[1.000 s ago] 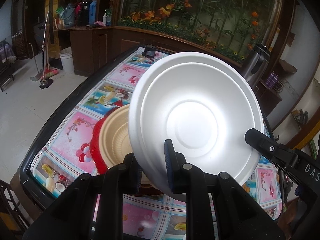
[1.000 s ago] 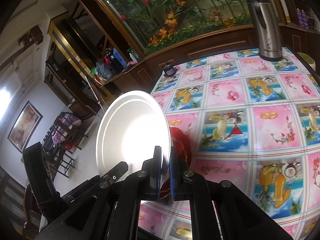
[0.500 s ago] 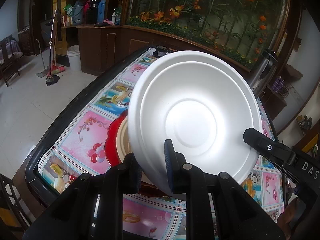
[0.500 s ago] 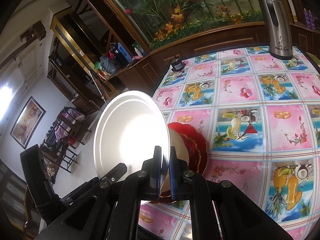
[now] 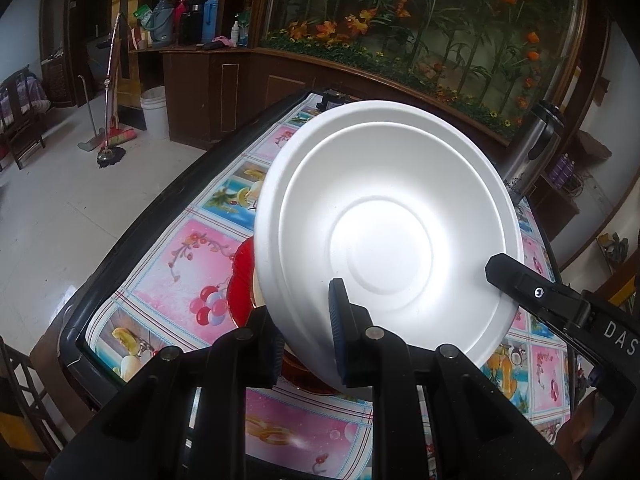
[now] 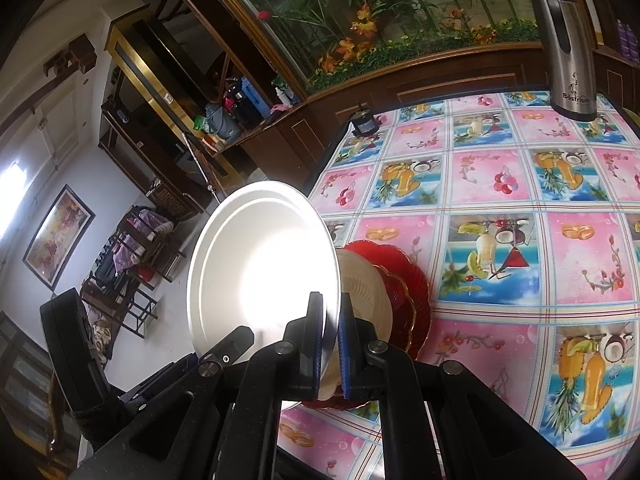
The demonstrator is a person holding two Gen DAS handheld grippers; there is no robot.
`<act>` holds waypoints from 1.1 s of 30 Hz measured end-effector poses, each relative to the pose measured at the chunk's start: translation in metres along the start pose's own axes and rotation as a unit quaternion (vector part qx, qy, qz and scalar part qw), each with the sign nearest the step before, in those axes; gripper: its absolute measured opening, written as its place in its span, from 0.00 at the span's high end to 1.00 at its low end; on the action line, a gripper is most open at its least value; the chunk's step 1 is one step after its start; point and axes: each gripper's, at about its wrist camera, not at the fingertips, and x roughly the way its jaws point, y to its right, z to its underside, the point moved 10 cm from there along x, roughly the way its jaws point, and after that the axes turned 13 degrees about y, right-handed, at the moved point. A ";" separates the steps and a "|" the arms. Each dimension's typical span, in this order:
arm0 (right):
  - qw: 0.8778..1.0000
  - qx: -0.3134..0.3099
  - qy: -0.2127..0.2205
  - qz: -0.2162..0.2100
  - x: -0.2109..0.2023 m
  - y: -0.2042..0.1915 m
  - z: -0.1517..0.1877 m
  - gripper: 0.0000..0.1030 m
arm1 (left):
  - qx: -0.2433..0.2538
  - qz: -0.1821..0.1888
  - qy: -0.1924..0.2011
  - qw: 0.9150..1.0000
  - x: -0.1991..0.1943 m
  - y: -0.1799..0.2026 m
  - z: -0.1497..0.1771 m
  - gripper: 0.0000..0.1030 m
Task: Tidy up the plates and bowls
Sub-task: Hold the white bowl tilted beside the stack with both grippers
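Note:
A white foam bowl (image 5: pixel 384 232) is held tilted above the table, its inside facing the left wrist camera. My left gripper (image 5: pixel 304 332) is shut on its near rim. My right gripper (image 6: pixel 330 344) is shut on the bowl's (image 6: pixel 260 272) rim on the opposite side; its fingers (image 5: pixel 520 280) show at the right in the left wrist view. Under the bowl, a cream ribbed bowl (image 6: pixel 368 292) sits on a red scalloped plate (image 6: pixel 404 280). The red plate (image 5: pixel 240 284) is mostly hidden in the left wrist view.
The table carries a pink and blue fruit-pattern cloth (image 6: pixel 500 184) with a black raised edge (image 5: pixel 132 240). A steel thermos (image 6: pixel 564 40) stands at the far right. A small black object (image 6: pixel 364 124) sits at the far corner. A wooden cabinet (image 5: pixel 224 88) stands beyond.
Both grippers have carried the white bowl toward the near-left table edge. It now covers more of the cream bowl and red plate in the left wrist view.

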 end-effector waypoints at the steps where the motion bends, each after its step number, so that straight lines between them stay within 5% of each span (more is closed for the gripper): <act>1: 1.000 0.000 -0.001 0.000 0.001 -0.001 0.000 0.94 | -0.001 -0.001 -0.001 1.000 0.000 -0.001 0.000 0.83; 23: 1.000 -0.001 -0.027 -0.004 0.019 -0.008 0.013 0.94 | -0.014 -0.002 -0.034 0.999 0.010 -0.017 0.008 0.83; 33: 1.000 -0.017 -0.015 -0.009 0.017 -0.024 -0.009 0.93 | 0.002 0.001 -0.034 0.999 0.008 -0.016 -0.016 0.83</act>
